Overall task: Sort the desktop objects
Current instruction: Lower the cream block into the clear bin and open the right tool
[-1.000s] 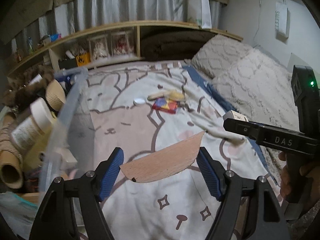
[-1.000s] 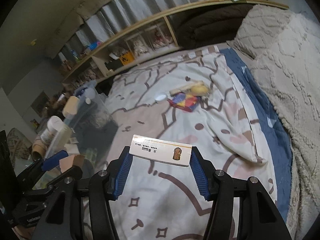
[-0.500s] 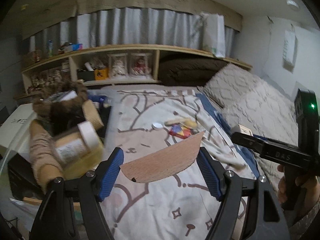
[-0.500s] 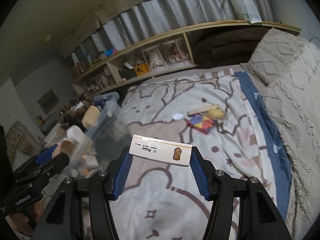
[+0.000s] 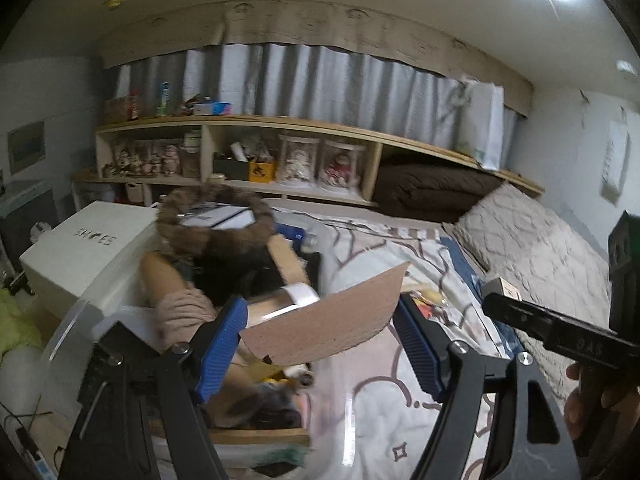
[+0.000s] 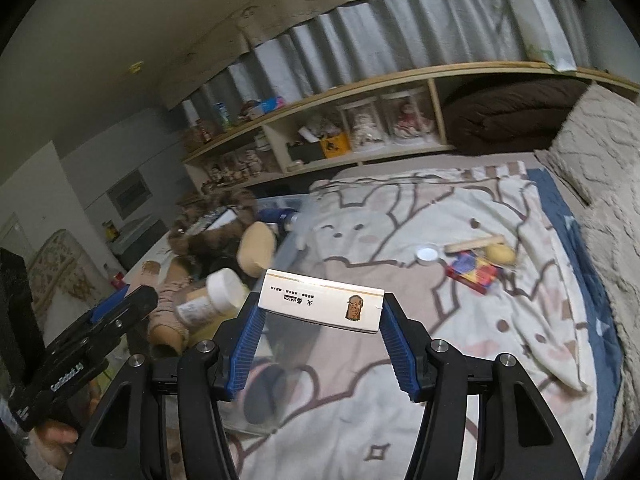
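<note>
My left gripper [image 5: 320, 320] is shut on a flat brown cardboard-like piece [image 5: 332, 320] and holds it in the air over a clear plastic bin [image 5: 68, 328] full of clutter beside the bed. My right gripper [image 6: 322, 312] is shut on a white matchbox [image 6: 320, 306] and holds it above the bin's edge [image 6: 288, 256]. On the patterned bedsheet [image 6: 460, 340] lie a small white lid [image 6: 427, 255], a wooden stick [image 6: 474, 245], a colourful box [image 6: 474, 273] and a yellowish round object [image 6: 500, 255]. The right gripper also shows in the left wrist view [image 5: 504, 294].
The bin holds a white-capped bottle [image 6: 212, 296], cardboard tubes [image 5: 286, 258], a furry brown item [image 5: 212, 232] and fabric. A white shoe box [image 5: 88, 256] stands left of it. A wooden shelf [image 5: 300, 160] runs behind the bed. Textured pillows [image 5: 528, 248] lie at right.
Both grippers have risen and swung left, from over the bedsheet to over the bin. Each still holds its object.
</note>
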`<state>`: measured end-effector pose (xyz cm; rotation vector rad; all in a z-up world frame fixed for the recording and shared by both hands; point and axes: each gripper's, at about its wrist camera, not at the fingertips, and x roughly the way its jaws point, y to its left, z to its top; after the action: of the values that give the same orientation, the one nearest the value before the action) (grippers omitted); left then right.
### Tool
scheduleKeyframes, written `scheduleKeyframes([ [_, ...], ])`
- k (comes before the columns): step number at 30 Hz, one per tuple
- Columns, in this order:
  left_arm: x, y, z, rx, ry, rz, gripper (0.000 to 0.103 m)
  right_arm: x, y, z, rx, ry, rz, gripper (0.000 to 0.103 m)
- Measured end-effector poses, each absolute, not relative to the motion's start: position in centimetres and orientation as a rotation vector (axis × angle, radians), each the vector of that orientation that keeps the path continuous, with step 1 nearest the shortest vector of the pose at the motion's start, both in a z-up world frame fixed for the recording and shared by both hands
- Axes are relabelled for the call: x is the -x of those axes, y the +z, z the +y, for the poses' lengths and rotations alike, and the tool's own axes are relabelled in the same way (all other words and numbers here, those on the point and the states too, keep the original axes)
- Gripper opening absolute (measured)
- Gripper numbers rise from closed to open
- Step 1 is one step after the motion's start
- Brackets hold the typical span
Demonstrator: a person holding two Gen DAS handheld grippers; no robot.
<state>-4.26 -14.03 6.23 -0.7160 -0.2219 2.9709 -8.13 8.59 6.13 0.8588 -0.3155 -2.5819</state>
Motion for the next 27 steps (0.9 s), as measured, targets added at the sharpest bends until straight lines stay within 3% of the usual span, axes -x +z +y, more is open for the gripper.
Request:
scheduleKeyframes([
  [27,4.5,5.2,-25.0,0.717,3.134,-0.509,0.075,10.0,9.1,-2.7,-0.844,-2.467,0.052,0.059],
])
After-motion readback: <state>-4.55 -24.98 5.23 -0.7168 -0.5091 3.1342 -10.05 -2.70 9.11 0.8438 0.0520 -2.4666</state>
